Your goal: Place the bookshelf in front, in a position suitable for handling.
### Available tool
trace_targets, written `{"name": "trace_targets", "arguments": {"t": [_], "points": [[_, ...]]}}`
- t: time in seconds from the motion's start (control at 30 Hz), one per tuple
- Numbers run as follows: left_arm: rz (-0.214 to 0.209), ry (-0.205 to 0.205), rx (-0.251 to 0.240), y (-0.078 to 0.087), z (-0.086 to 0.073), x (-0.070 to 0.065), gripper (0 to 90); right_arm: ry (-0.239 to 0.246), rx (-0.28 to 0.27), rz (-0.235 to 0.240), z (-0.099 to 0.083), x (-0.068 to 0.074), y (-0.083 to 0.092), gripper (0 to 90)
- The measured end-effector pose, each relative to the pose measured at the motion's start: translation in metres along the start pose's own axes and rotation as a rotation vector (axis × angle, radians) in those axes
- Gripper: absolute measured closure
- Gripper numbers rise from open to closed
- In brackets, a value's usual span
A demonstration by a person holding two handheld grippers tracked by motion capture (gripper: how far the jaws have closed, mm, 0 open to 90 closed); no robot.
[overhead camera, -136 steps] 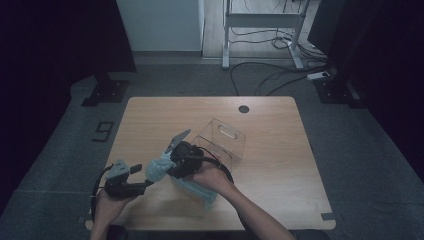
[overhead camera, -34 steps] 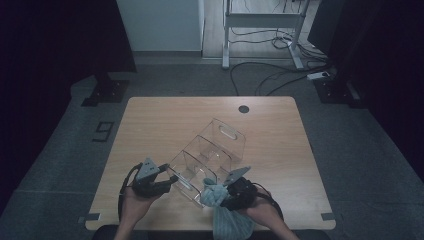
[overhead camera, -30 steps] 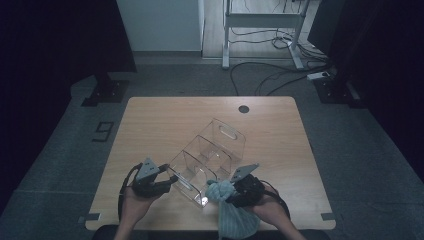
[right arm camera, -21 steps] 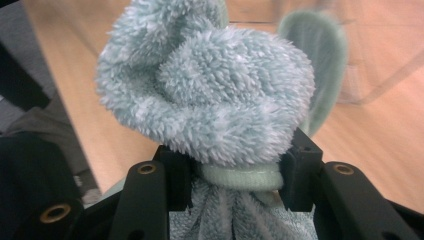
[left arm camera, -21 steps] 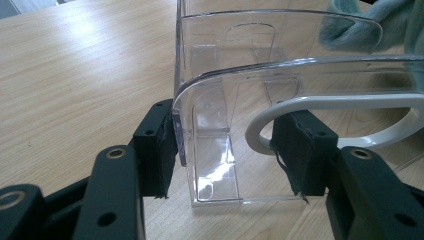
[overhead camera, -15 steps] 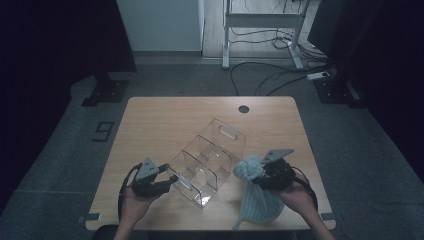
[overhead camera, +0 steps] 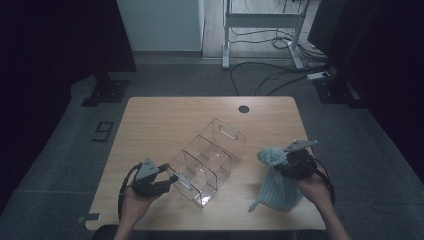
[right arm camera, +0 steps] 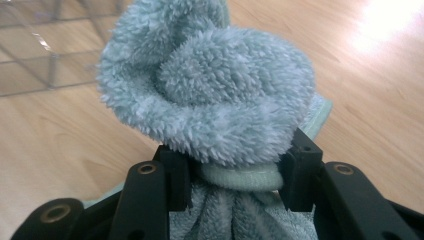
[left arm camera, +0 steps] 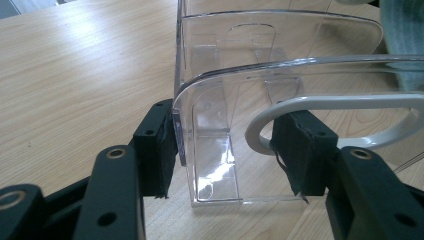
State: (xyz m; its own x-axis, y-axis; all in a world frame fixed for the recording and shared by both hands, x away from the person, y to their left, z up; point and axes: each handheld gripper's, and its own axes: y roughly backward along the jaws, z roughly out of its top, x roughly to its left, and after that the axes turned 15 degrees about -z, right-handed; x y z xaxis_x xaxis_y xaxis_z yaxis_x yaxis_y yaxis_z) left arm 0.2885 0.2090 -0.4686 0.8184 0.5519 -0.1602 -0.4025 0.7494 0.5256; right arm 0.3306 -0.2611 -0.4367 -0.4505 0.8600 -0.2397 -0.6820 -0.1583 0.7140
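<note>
Cut off and covered

The towel (right arm camera: 220,95) runs off the right gripper view's lower edge behind the jaws; the clear organizer's (left arm camera: 280,75) right side leaves the left gripper view.

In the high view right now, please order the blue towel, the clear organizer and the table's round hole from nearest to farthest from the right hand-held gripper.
1. Blue towel, clamped in the right hand-held gripper.
2. Clear organizer, to its left at table centre.
3. Round hole, near the far edge.
</note>
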Motion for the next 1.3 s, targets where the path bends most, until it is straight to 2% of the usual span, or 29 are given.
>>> {"name": "trace_targets", "arguments": {"t": [0.13, 0.43, 0.63, 0.77, 0.9, 1.0, 1.13, 1.3], "points": [[0.000, 0.000, 0.000, 0.000, 0.000, 0.000, 45.1, -0.016, 0.029, -0.021, -0.014, -0.004, -0.018, 55.0], [0.002, -0.001, 0.000, 0.000, 0.000, 0.000, 45.1, -0.022, 0.084, 0.001, -0.040, 0.006, -0.056, 51.6], [0.004, -0.002, 0.002, 0.000, 0.000, -0.001, 45.1, 0.014, 0.118, 0.006, -0.048, 0.012, -0.066, 48.5], [0.007, -0.001, 0.002, 0.000, 0.000, -0.001, 45.1, 0.019, 0.118, 0.013, -0.048, 0.013, -0.065, 43.0], [0.011, 0.003, 0.003, 0.000, 0.001, -0.001, 44.7, -0.009, 0.099, 0.024, -0.047, 0.011, -0.062, 29.5], [0.019, 0.021, -0.003, 0.002, 0.000, -0.001, 38.9, -0.023, 0.072, 0.034, -0.045, 0.009, -0.056, 22.2], [0.021, 0.035, -0.008, 0.009, -0.001, -0.002, 30.5, -0.023, 0.025, 0.047, -0.039, 0.009, -0.044, 20.4], [0.003, 0.047, -0.016, 0.021, 0.000, -0.006, 26.1, -0.011, -0.037, 0.058, -0.027, 0.011, -0.030, 23.3]]}}
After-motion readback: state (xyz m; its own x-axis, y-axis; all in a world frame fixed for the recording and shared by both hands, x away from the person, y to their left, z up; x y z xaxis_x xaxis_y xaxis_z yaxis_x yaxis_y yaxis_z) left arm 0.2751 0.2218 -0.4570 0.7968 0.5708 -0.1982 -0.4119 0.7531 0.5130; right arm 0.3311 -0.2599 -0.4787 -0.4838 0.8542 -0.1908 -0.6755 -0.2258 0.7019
